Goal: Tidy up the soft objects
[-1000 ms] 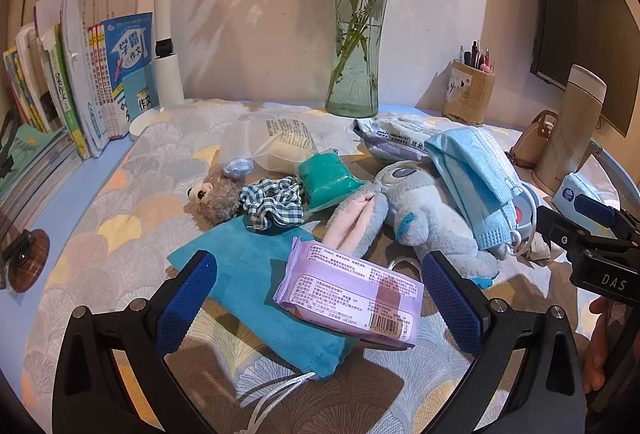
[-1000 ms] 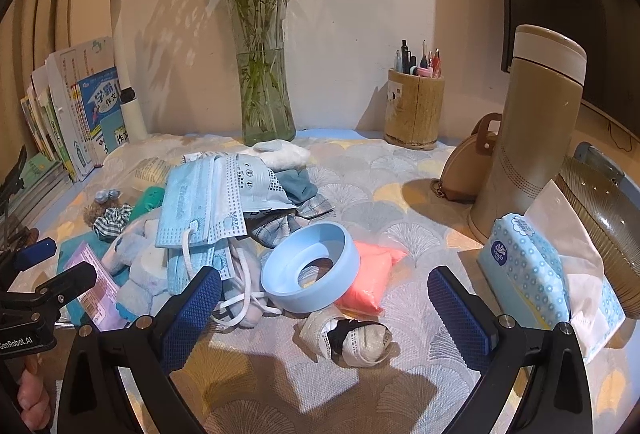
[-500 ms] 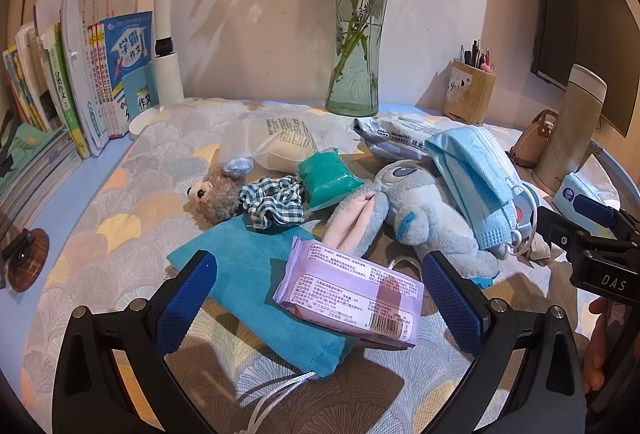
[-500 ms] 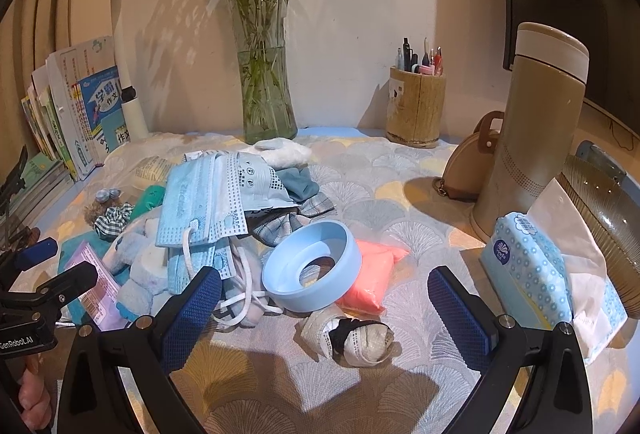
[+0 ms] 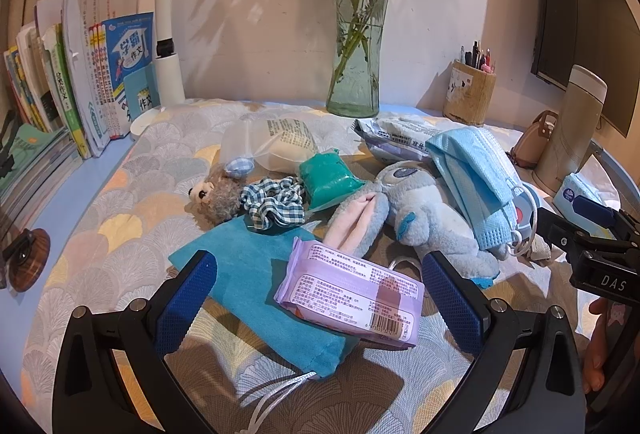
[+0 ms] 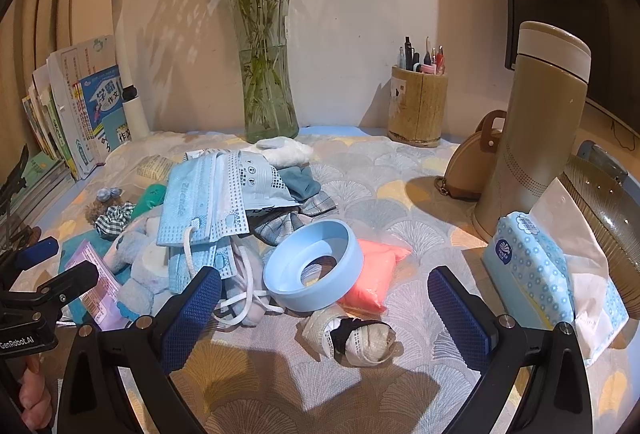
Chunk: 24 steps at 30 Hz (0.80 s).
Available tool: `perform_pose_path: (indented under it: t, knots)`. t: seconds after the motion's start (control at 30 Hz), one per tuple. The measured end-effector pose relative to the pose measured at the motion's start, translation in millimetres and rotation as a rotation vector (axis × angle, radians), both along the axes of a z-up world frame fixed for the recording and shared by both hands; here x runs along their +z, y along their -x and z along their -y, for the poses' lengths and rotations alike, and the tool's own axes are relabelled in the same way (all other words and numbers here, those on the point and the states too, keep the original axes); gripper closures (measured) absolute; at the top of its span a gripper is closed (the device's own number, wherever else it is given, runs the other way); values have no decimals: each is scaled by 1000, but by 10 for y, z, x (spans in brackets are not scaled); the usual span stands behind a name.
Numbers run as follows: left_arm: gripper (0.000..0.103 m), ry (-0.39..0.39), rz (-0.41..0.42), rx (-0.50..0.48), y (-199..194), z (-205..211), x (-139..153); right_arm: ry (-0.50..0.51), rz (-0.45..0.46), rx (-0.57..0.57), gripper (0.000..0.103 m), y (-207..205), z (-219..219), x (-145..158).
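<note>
A heap of soft things lies on the patterned cloth. In the left wrist view a purple wipes pack (image 5: 352, 292) rests on a teal drawstring pouch (image 5: 256, 290), just ahead of my open, empty left gripper (image 5: 318, 290). Behind them lie a blue plush rabbit (image 5: 420, 218), a checked scrunchie (image 5: 274, 204), a small bear (image 5: 216, 194), a green packet (image 5: 326, 180) and blue face masks (image 5: 476, 174). My right gripper (image 6: 324, 302) is open and empty above a rolled sock (image 6: 356, 338), near a blue ring-shaped holder (image 6: 314, 270) and a pink packet (image 6: 374, 280).
A glass vase of flowers (image 6: 268, 90) and a pen cup (image 6: 418, 106) stand at the back. Books (image 5: 80, 74) and a lamp (image 6: 120, 34) are at the left. A tan flask (image 6: 532, 130), a tissue pack (image 6: 544, 270) and a basket (image 6: 604, 202) are at the right.
</note>
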<state>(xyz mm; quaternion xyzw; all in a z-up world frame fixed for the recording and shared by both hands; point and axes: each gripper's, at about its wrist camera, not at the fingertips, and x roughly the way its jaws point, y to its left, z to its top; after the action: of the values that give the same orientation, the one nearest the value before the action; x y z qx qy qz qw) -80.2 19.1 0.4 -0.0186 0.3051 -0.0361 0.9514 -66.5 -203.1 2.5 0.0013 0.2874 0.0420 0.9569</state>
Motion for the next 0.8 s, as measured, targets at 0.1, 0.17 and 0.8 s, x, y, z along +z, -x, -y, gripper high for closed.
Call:
perform_pose_path:
  t: [0.1,0.17,0.8]
  knots:
    - [1,13,11,10,20,-26,5,-2,0,1,0,-4,5,-1]
    - [1,31,19,20,39,-65,11,-7,2,1,0,4,8,3]
    - [1,70,-107,-46,-461,-708,758,-131,-29,106,0,-21,4,446]
